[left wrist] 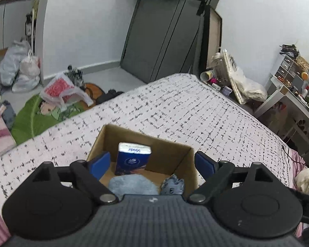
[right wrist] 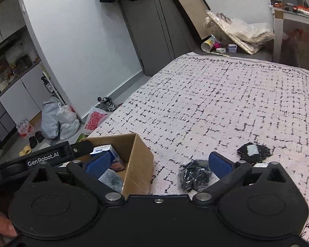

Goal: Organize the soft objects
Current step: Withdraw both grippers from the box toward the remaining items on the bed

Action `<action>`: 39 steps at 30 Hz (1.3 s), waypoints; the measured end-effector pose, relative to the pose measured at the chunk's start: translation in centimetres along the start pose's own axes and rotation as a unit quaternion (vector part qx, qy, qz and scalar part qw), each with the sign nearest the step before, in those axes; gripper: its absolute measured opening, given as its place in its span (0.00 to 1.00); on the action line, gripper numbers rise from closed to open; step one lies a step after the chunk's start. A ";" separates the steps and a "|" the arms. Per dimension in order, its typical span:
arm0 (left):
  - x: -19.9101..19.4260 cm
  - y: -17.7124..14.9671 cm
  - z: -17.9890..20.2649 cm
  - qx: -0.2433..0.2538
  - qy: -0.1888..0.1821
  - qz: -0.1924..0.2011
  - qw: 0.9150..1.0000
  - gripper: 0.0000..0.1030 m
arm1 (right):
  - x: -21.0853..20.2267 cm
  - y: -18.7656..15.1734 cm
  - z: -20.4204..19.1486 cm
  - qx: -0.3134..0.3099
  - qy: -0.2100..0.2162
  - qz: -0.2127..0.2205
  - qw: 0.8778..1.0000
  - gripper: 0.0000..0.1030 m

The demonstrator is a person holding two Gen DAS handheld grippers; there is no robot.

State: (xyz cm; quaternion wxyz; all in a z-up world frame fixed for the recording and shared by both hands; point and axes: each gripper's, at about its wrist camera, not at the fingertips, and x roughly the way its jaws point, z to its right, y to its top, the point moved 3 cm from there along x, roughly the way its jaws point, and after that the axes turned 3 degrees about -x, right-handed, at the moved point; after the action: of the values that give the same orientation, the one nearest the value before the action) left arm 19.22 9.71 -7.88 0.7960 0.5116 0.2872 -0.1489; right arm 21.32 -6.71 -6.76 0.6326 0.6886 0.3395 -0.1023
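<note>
Right gripper (right wrist: pixel 157 164), fingers apart and empty, hovers lower centre; lower it over the black crumpled cloth (right wrist: pixel 194 175) at lower right, clamp mid-bundle, then carry left into the cardboard box (right wrist: pixel 139 164)

My left gripper (left wrist: pixel 152 162) hangs spread wide over the cardboard box (left wrist: pixel 175 154) on the bedspread (left wrist: pixel 185 111); inside I see a blue tissue pack (left wrist: pixel 132 158) (standing upright) and grey cloths (left wrist: pixel 133 185).

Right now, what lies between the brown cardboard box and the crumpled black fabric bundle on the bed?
Only bare patterned bedspread lies between the cardboard box and the black fabric bundle, as the right wrist view shows.
</note>
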 end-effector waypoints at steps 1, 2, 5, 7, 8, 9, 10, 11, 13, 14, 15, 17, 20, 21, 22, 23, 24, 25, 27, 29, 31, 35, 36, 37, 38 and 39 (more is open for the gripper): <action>-0.3 0.1 0.4 0.006 0.001 0.004 1.000 0.86 | -0.2 0.0 0.2 0.001 -0.002 0.000 1.000 1.00; -0.5 0.1 0.8 0.011 0.001 0.006 1.000 0.86 | -0.4 0.1 0.5 0.003 -0.004 -0.001 1.000 1.00; -1.1 0.4 1.9 0.017 0.000 0.010 1.000 0.86 | -1.0 0.4 1.4 0.011 -0.010 -0.004 1.000 1.00; -1.6 0.7 2.5 0.015 -0.005 0.014 1.000 0.86 | -1.5 0.5 2.1 0.020 -0.013 -0.003 1.000 1.00; -1.8 0.7 2.8 0.014 -0.006 0.014 1.000 0.86 | -1.7 0.6 2.5 0.025 -0.015 -0.003 1.000 1.00; -1.9 0.8 3.1 0.010 -0.008 0.010 1.000 0.86 | -2.0 0.7 2.8 0.030 -0.015 -0.003 0.999 1.00; -2.0 0.8 3.3 0.007 -0.011 0.007 1.000 0.86 | -2.2 0.7 3.2 0.034 -0.015 -0.002 0.999 1.00; -2.2 0.9 3.5 0.005 -0.012 0.004 1.000 0.86 | -2.4 0.8 3.5 0.038 -0.017 -0.003 0.999 1.00; -2.4 0.8 4.1 0.008 -0.011 -0.002 1.000 0.86 | -2.9 0.9 4.2 0.043 -0.018 -0.002 0.999 1.00; -2.5 0.8 4.5 0.014 -0.009 -0.003 1.000 0.86 | -3.1 0.9 4.5 0.046 -0.018 -0.004 0.999 1.00; -2.7 0.8 4.9 0.020 -0.006 -0.005 1.000 0.86 | -3.3 0.9 4.9 0.049 -0.018 -0.006 0.999 1.00; -3.0 0.7 5.7 0.028 -0.002 -0.008 1.000 0.86 | -3.7 1.0 5.6 0.055 -0.015 -0.011 0.998 1.00; -3.5 0.5 6.8 0.030 0.004 -0.013 0.999 0.86 | -4.4 1.1 6.5 0.064 -0.011 -0.015 0.998 1.00; -3.7 0.4 7.1 0.031 0.007 -0.014 0.999 0.86 | -4.5 1.1 6.8 0.066 -0.010 -0.016 0.998 1.00; -3.8 0.4 7.5 0.034 0.009 -0.013 0.999 0.86 | -4.7 1.2 7.0 0.068 -0.008 -0.017 0.998 1.00; -4.0 0.3 7.9 0.040 0.010 -0.012 0.999 0.86 | -4.9 1.2 7.3 0.072 -0.006 -0.016 0.997 1.00; -4.2 0.2 8.3 0.044 0.011 -0.010 0.999 0.86 | -5.0 1.3 7.6 0.076 -0.004 -0.015 0.997 1.00; -4.3 0.1 8.8 0.049 0.012 -0.009 0.999 0.86 | -5.2 1.4 7.9 0.081 0.000 -0.013 0.997 1.00; -4.5 -0.1 9.5 0.052 0.012 -0.011 0.998 0.86 | -5.7 1.5 8.5 0.089 0.007 -0.011 0.996 1.00; -4.6 -0.4 10.2 0.055 0.012 -0.015 0.998 0.86 | -6.1 1.5 9.2 0.095 0.014 -0.011 0.995 1.00; -4.7 -0.8 10.8 0.057 0.018 -0.020 0.998 0.86 | -6.3 1.5 9.8 0.101 0.021 -0.013 0.995 1.00; -4.5 -1.6 11.7 0.054 0.038 -0.031 0.997 0.86 | -6.7 1.6 11.1 0.113 0.027 -0.016 0.993 1.00; -4.5 -1.9 11.8 0.052 0.047 -0.033 0.997 0.86 | -6.8 1.6 11.3 0.115 0.028 -0.016 0.993 1.00; -4.4 -2.1 12.0 0.049 0.053 -0.034 0.997 0.86 | -7.0 1.6 11.6 0.114 0.029 -0.015 0.993 1.00; -4.4 -2.3 12.1 0.046 0.056 -0.036 0.997 0.86 | -7.1 1.6 11.9 0.113 0.031 -0.015 0.993 1.00; -4.4 -2.6 12.3 0.044 0.057 -0.039 0.997 0.86 | -7.1 1.5 12.1 0.112 0.033 -0.016 0.993 1.00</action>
State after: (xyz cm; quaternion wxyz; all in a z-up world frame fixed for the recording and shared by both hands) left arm 18.11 -2.72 -3.26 0.7484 0.5426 0.3451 -0.1624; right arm 20.37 -20.44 -3.64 0.5378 0.7527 0.3579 -0.1269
